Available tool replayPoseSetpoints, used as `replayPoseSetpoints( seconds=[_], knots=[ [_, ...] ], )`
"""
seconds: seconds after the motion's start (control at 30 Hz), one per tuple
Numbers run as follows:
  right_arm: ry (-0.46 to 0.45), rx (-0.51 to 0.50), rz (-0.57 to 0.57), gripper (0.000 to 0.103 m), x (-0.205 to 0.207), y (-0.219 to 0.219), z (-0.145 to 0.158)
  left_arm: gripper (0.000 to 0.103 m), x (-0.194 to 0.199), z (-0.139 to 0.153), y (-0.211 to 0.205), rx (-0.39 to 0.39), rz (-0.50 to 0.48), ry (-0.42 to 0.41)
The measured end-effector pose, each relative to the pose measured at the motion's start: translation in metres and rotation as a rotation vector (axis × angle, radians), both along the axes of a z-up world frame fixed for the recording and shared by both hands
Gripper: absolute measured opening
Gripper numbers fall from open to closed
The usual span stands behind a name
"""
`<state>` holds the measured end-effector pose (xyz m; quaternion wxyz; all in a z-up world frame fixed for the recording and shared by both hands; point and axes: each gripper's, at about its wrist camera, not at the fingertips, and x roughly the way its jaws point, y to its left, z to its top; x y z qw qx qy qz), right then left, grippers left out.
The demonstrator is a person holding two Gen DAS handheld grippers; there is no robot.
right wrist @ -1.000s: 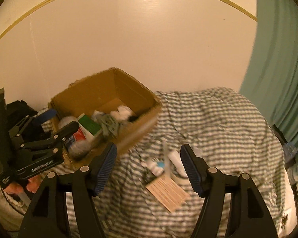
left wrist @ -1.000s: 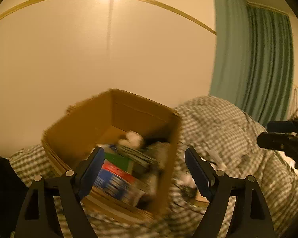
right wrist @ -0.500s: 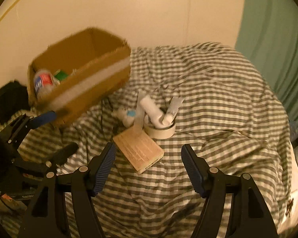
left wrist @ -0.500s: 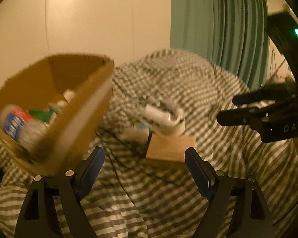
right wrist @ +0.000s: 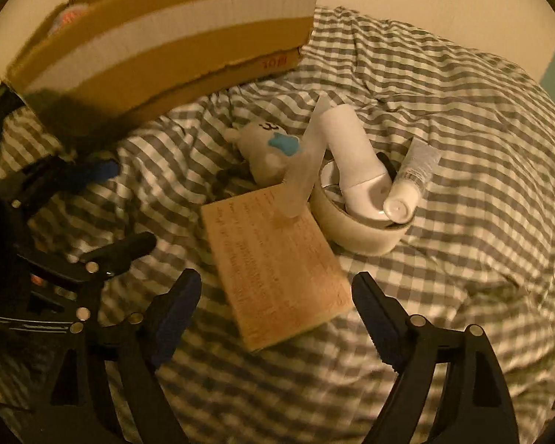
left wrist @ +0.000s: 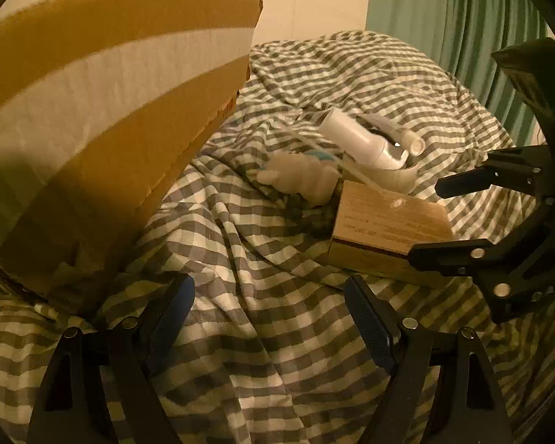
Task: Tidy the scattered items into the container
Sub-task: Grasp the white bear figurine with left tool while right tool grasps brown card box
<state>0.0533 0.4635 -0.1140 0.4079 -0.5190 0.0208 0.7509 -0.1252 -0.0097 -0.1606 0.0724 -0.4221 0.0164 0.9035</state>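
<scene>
Both grippers come down closer vs 1 s ago, so the cardboard box (right wrist: 159, 33) now fills the top left & its inside is hidden. It sits on the checked blanket (right wrist: 462, 111). Just beside it lie a flat wooden box (right wrist: 277, 270), a soft toy (right wrist: 270, 148) & a bowl (right wrist: 355, 233) w/ a white bottle (right wrist: 351, 155) and a tube (right wrist: 410, 185). Right gripper (right wrist: 273, 310) is spread wide over the wooden box. Left gripper (left wrist: 268, 318) is spread too, holding nothing. Best bet: grab the wooden box by its thin sides. Only the right view shows the toy's blue patch.

From the left wrist we look low and close across the checked blanket (left wrist: 277, 333), beside the cardboard box (left wrist: 111, 111). From the right wrist we look down from higher. Both views share the wooden block (left wrist: 388, 229) (right wrist: 277, 270).
</scene>
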Motion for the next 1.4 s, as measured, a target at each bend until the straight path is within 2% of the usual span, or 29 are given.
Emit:
replayPoseSetpoints(
  seconds=[0.13,0.3,0.33,0.4,0.5,0.6,0.63,0.7,0.73,0.8,0.93,1.0,1.03,1.13,1.23,1.33,1.4],
  knots=[
    [-0.024,-0.02,0.005,0.091,0.0,0.016,-0.015,0.086,-0.002,-0.005,-0.004,0.006,0.012,-0.014],
    [-0.084,-0.052,0.023,0.09,-0.005,0.021,-0.036,0.086,-0.004,-0.006,-0.005,0.002,0.017,-0.015],
    [-0.084,-0.053,0.018,0.087,-0.005,0.018,-0.036,0.086,-0.005,-0.006,-0.005,0.002,0.018,-0.015],
    [-0.058,-0.083,-0.001,0.085,0.0,0.011,-0.029,0.086,-0.004,-0.005,-0.006,0.006,0.019,-0.011],
    [-0.077,-0.097,-0.064,0.083,0.015,-0.007,-0.016,0.086,-0.004,-0.003,-0.004,0.014,0.011,-0.005],
    [-0.127,-0.043,-0.098,0.083,0.037,-0.033,0.003,0.086,-0.007,-0.001,0.002,0.012,-0.003,0.002],
    [-0.116,-0.026,-0.12,0.082,0.046,-0.037,0.011,0.086,-0.01,0.0,0.007,0.011,-0.014,0.005],
    [-0.045,-0.014,-0.156,0.039,0.061,-0.04,0.03,0.086,-0.017,0.002,0.016,0.01,-0.034,0.029],
    [-0.016,0.003,-0.176,0.036,0.067,-0.04,0.04,0.086,-0.02,0.004,0.021,0.005,-0.039,0.043],
    [-0.013,0.051,-0.224,0.035,0.073,-0.035,0.052,0.086,-0.032,0.005,0.031,-0.006,-0.06,0.068],
    [0.027,-0.033,-0.297,0.035,0.084,-0.014,0.05,0.086,-0.059,0.001,0.042,-0.031,-0.055,0.081],
    [0.008,-0.081,-0.309,0.044,0.084,-0.004,0.041,0.086,-0.073,-0.002,0.042,-0.028,-0.04,0.076],
    [-0.002,-0.093,-0.312,0.056,0.084,-0.002,0.038,0.086,-0.078,-0.003,0.042,-0.026,-0.035,0.074],
    [-0.039,-0.092,-0.327,0.057,0.081,0.002,0.033,0.086,-0.097,-0.011,0.045,-0.029,-0.031,0.057],
    [-0.036,-0.111,-0.329,0.031,0.082,0.007,0.029,0.085,-0.112,-0.021,0.047,-0.031,-0.028,0.024],
    [-0.044,-0.097,-0.32,0.03,0.08,0.004,0.032,0.079,-0.117,-0.025,0.044,-0.004,-0.029,0.013],
    [-0.053,-0.088,-0.315,0.03,0.08,0.003,0.033,0.078,-0.115,-0.024,0.043,0.015,-0.047,0.011]
  ],
)
